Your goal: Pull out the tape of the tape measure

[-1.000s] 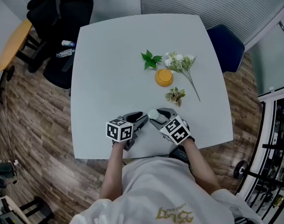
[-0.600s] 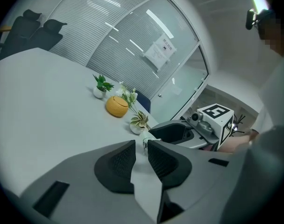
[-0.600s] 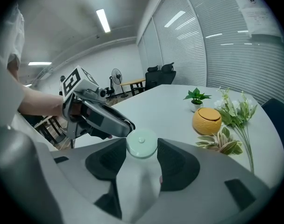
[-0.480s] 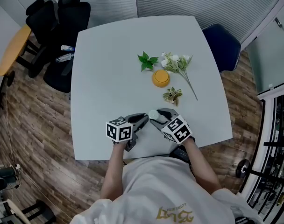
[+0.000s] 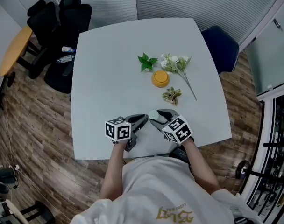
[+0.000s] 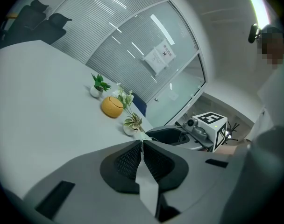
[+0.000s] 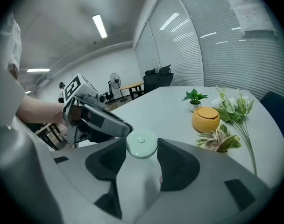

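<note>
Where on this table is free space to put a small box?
The widest bare patch is the left half of the table, between its left edge and the green plant. A bare strip runs behind the flowers. It is crowded in the middle, around the orange pot and small leafy plant, and near the tape measure.

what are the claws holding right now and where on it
The right claw holds the round tape measure by its two sides. The left claw is shut at its edge; whether it pinches the tape's end cannot be told.
</note>
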